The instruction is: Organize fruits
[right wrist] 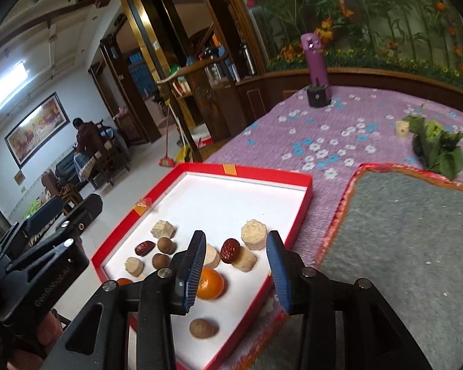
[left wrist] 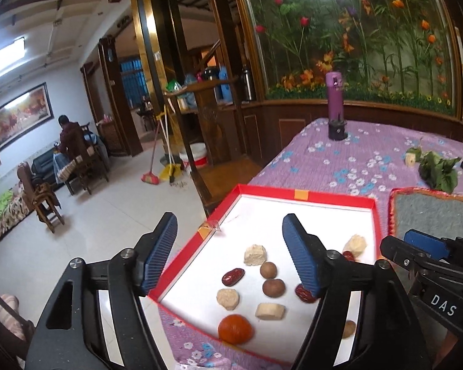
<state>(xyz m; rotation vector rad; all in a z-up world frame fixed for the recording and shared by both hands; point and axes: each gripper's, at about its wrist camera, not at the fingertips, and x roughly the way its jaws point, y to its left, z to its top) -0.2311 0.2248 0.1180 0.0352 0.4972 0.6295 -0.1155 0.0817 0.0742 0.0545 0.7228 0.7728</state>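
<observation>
Tray (right wrist: 299, 203) holds two oranges (right wrist: 210, 283), three longans (right wrist: 166, 245), three dates (right wrist: 230, 250).

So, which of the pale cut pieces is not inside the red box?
The pale piece beside the green leaves on the purple cloth; all others lie in the red box.

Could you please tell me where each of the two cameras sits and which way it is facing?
Left wrist: on the left claw, looking down and forward over the red tray; the right claw shows at the right edge.
Right wrist: on the right claw, above the tray's near right side; the left claw shows at the left.
Shared: tray, fruit, purple bottle, floral cloth.
</observation>
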